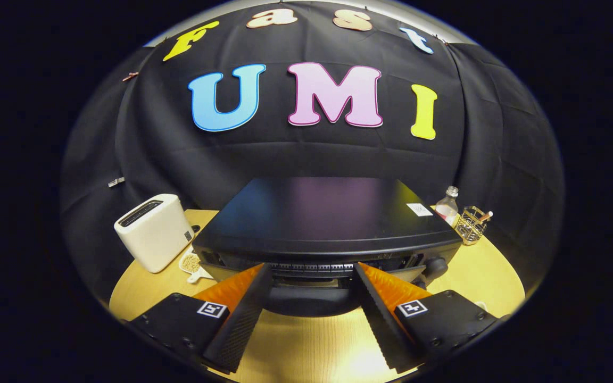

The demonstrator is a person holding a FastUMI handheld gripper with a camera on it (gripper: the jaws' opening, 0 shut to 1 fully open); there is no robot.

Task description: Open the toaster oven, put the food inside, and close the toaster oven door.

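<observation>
Fingers (312, 271) apart, seemingly against toaster oven (328, 218).

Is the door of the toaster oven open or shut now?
Cannot tell: the open tongs straddle the toaster oven front, hiding its door.

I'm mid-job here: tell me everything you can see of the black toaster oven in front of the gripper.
The black toaster oven is a wide box with a smooth, glossy top bearing a small white sticker near one back corner. It stands on the light wooden table, just ahead of the open gripper, whose fingers flank its front without pressing. A knob and slatted front strip show; whether the door is open is unclear.
</observation>
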